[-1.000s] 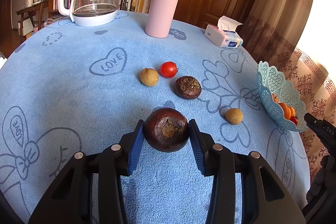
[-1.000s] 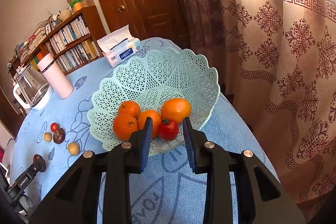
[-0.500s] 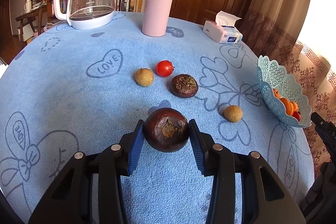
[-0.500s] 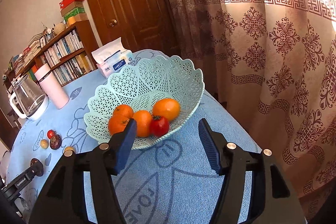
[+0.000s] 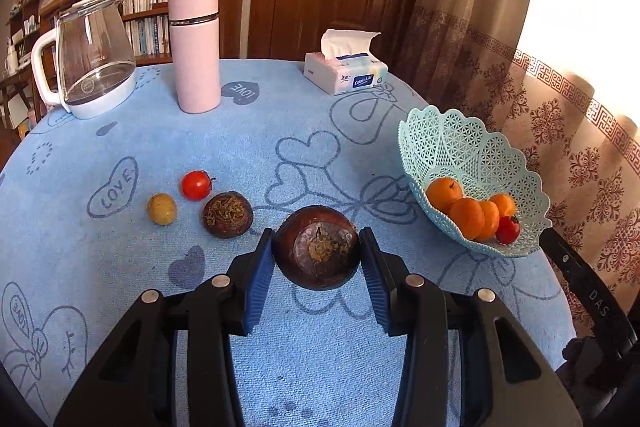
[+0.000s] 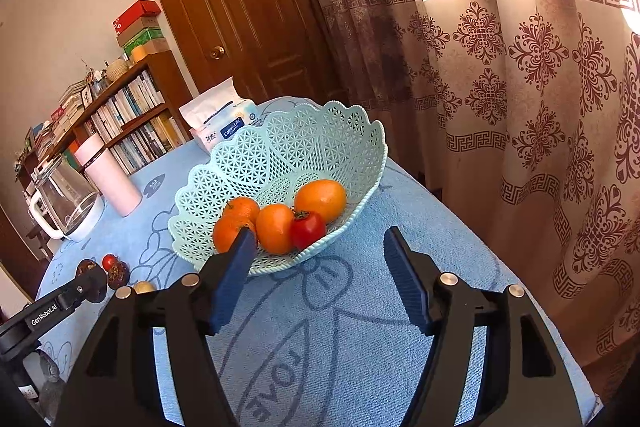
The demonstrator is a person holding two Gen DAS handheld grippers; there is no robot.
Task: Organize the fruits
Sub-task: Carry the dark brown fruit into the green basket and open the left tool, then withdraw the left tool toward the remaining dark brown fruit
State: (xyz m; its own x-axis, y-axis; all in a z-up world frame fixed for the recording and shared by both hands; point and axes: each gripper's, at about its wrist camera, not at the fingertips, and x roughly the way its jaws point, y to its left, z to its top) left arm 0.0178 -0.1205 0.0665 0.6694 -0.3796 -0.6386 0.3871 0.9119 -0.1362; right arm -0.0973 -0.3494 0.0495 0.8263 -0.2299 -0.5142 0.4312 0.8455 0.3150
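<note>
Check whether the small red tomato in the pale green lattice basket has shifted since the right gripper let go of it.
No. The small red tomato lies where it did, against the same oranges near the pale green lattice basket front rim.

Each camera looks forward and down past its own tongs; both share the nearby basket ahead.

Left gripper tipped downward, blue pads squeezing a dark round fruit on both sides, right gripper tipped downward too, jaws just opened wide, nothing between them
</note>
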